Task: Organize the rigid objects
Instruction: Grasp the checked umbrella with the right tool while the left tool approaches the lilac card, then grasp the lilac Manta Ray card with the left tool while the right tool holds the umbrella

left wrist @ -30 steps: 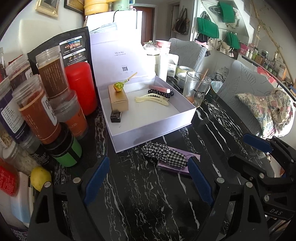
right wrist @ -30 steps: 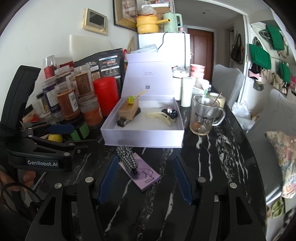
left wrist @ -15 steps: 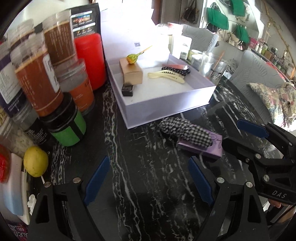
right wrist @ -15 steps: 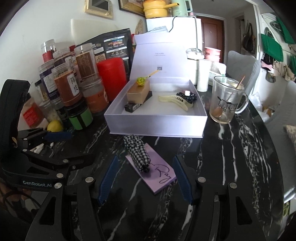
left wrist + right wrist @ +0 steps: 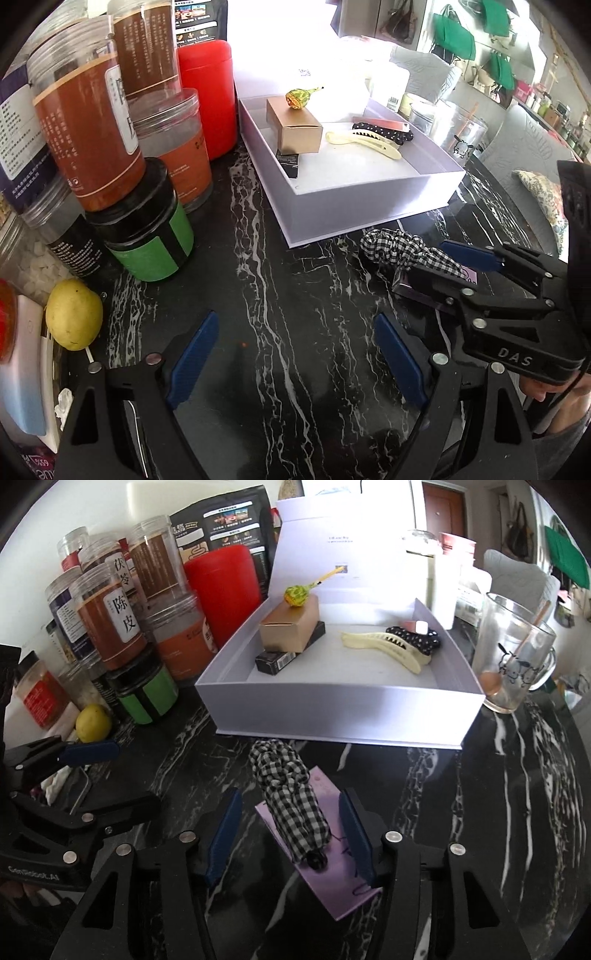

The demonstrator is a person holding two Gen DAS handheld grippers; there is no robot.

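A black-and-white checked scrunchie (image 5: 290, 797) lies on a purple card (image 5: 332, 878) on the black marble table, just in front of an open white box (image 5: 332, 712). My right gripper (image 5: 291, 836) is open, its blue pads on either side of the scrunchie and card; it also shows in the left wrist view (image 5: 443, 258). The box holds a gold carton (image 5: 290, 629) with a lollipop (image 5: 297, 594) on it, a small black box (image 5: 275, 661), a cream hair clip (image 5: 384, 650) and a dotted black clip (image 5: 413, 637). My left gripper (image 5: 291, 362) is open and empty over bare table.
Jars (image 5: 88, 122), a green-labelled tub (image 5: 147, 236), a red canister (image 5: 208, 96) and a lemon (image 5: 74, 314) crowd the left. A glass mug (image 5: 513, 657) stands right of the box. The box lid (image 5: 343, 550) stands upright behind.
Both grippers have moved forward and lower towards the table. The right gripper's pads now flank the scrunchie and card, which were ahead of it before.
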